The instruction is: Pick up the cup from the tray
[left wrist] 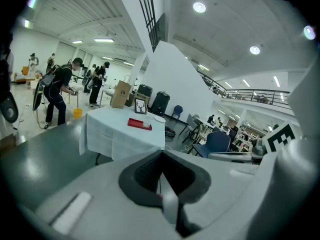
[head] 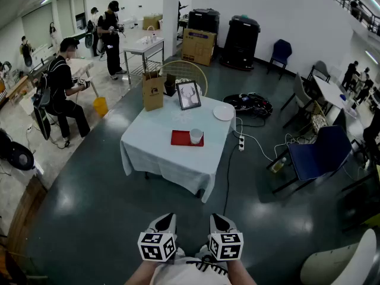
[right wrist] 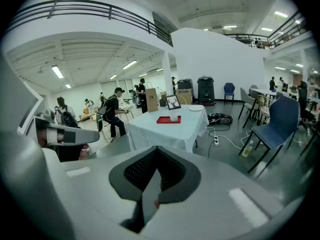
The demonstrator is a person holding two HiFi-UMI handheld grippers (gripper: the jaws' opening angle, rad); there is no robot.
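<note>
Table far ahead of fingertips: cup on tray; frame, bag beyond. Left gripper, right gripper: jaws together, empty.

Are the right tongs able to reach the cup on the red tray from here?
Probably not yet: the right tongs are shut and the cup stands far off across the floor; nothing blocks the way.

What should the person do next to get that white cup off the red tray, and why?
Probably step forward to the table first. The cup stands on the red tray there, far ahead, while the left tool and right tool sit close to the body, jaws together with nothing between them. Opening one can wait until nearer.
</note>
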